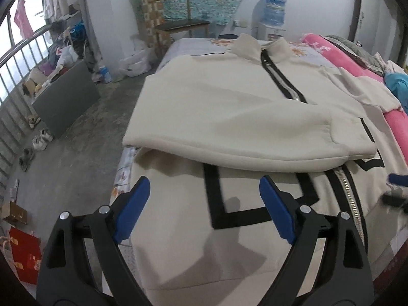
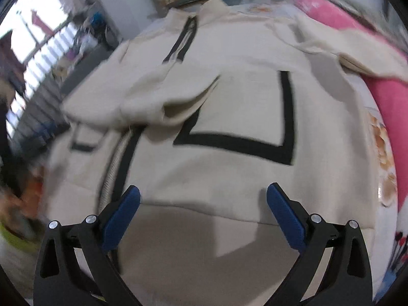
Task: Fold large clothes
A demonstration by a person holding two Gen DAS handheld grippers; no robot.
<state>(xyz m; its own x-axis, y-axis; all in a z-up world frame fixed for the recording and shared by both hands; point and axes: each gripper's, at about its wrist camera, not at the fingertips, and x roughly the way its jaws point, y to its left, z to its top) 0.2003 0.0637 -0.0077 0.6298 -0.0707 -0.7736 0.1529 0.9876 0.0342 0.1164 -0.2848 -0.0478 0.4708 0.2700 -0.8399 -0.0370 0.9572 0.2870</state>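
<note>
You are working over a bed that is carrying everything here, with a pink quilt rolled along its far right side. Lying across the bed is the cream jacket, zipped front facing up, collar pointing away from you and hem nearest you. One sleeve is already lying folded across the chest, its cuff resting just past the zipper; the other sleeve is trailing out toward the quilt and is not yet brought in. Black stripes are showing on both front panels below the folded sleeve.

Your left tongs are hanging spread wide over the lower left panel, gripping nothing. Your right tongs are likewise standing open above the hem, nothing between the pads, though that view is blurring.

Judging from this, the risk is lying in the next grab. If you are pinching only the top layer near the hem, the front panel could be lifting away from the back and the fold would be coming out skewed. If you are dragging fabric upward, the folded sleeve could be sliding off the chest, since nothing is pinning it. The loose sleeve beside the quilt could also be getting trapped under a bottom-up fold, leaving a lump.
</note>
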